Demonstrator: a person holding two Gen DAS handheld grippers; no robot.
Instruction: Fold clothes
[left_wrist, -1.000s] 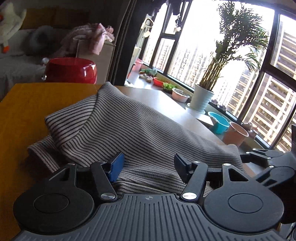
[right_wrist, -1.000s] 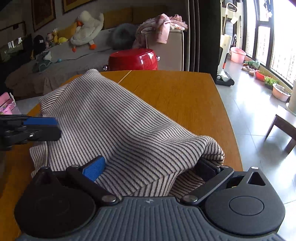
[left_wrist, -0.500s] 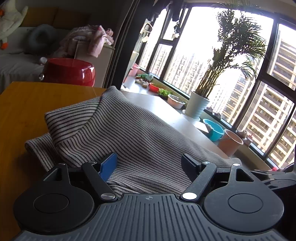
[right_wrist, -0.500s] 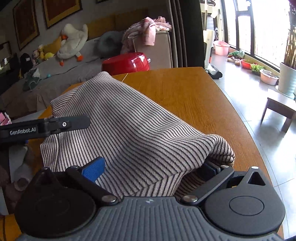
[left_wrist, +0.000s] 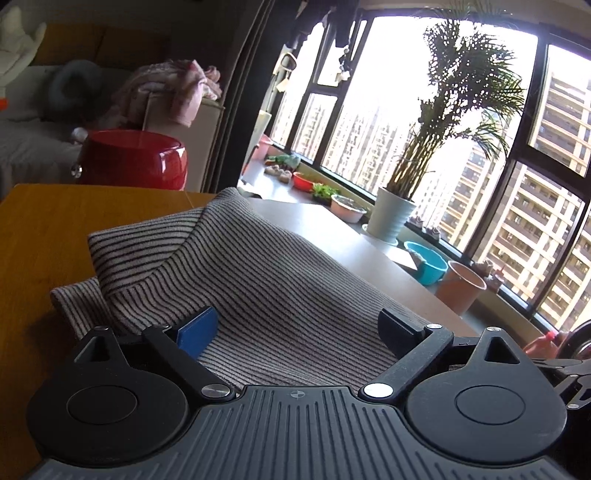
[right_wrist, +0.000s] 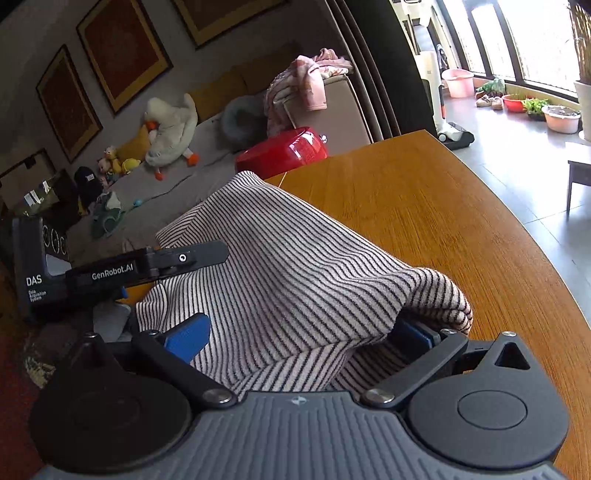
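Spreading wide: both hand-held grippers, left (left_wrist: 299, 328), right (right_wrist: 299, 334) | striped garment (right_wrist: 295, 266) between fingers | table (right_wrist: 443, 221)

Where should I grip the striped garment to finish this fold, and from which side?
Probably the near hem of the striped garment, coming in low from the near table edge. The cloth is heaped with its near edge bunched between both sets of open jaws, left gripper and right gripper, so that edge is the reachable part.

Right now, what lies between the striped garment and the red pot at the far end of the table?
In the right wrist view, only bare wooden table lies between the striped garment and the red pot. The left wrist view shows the same.
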